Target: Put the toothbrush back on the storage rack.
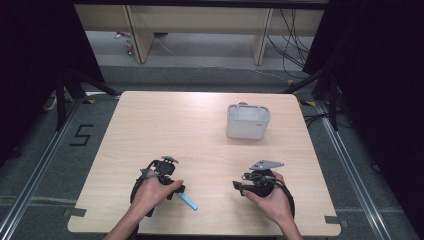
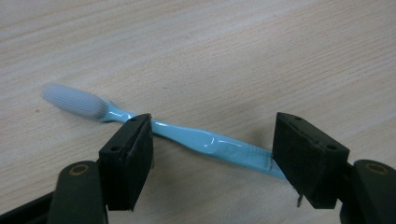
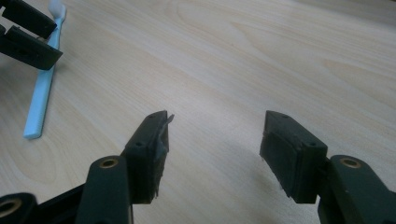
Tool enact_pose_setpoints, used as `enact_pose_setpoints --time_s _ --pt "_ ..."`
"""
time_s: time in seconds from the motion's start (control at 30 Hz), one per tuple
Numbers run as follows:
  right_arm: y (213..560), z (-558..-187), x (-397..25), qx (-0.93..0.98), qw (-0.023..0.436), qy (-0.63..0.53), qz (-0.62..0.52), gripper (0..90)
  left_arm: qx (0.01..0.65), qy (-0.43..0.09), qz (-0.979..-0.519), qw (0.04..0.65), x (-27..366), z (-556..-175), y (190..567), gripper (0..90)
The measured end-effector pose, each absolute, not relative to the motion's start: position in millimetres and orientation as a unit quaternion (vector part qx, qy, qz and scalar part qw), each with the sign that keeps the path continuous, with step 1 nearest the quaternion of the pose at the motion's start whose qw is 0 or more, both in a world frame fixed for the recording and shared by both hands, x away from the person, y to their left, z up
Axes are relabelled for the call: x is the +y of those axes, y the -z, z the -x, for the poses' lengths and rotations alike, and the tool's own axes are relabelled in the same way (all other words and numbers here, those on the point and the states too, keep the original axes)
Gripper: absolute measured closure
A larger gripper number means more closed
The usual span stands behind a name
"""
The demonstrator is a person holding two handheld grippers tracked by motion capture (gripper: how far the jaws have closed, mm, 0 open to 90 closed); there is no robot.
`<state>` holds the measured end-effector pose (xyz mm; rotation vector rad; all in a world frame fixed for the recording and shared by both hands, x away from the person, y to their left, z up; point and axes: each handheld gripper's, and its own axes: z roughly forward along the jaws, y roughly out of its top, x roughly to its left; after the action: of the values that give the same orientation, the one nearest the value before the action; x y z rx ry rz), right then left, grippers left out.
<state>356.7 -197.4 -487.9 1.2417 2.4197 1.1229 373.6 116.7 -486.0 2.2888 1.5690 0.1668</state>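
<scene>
Slippage looks like the main worry: the slim light-blue plastic toothbrush with white bristles [image 2: 196,140] lies flat on the pale wooden desk [image 1: 200,125], and its handle is glossy and narrow, so if the left gripper [image 2: 212,142] closes without being low enough, the pads may ride over the handle or flick it sideways across the wood. Closing too near the neck could also tip the bristle end up (the handle tapers there). The left gripper has its jaws spread wide and straddles the handle, one pad just beside the neck, the other close to the ribbed grip part, neither clearly touching. The toothbrush sits near the desk's front edge, left of centre, its tail end poking out beside the left hand [image 1: 155,192]. Further right, the right gripper [image 3: 215,140] rests open with nothing between its jaws, well apart from the brush. A white rectangular plastic cup-like holder [image 1: 247,121] stands toward the far right corner
</scene>
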Motion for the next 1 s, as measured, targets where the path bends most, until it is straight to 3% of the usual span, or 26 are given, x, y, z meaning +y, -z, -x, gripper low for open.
enact_pose_setpoints --time_s 0.43,0.7,1.0 --pt "489.1 -354.6 -194.5 0.814 0.090 -0.377 -0.433 41.8 0.565 -0.072 -0.801 0.185 114.2 -369.1 490.1 30.1" --pt "488.3 -354.4 -194.9 0.813 0.082 -0.377 -0.436 41.6 0.560 -0.072 -0.806 0.176 116.1 -368.5 488.8 35.9" --pt "489.2 -353.7 -193.3 0.812 0.086 -0.373 -0.440 41.5 0.539 -0.070 -0.824 0.161 117.6 -366.3 486.4 49.0"
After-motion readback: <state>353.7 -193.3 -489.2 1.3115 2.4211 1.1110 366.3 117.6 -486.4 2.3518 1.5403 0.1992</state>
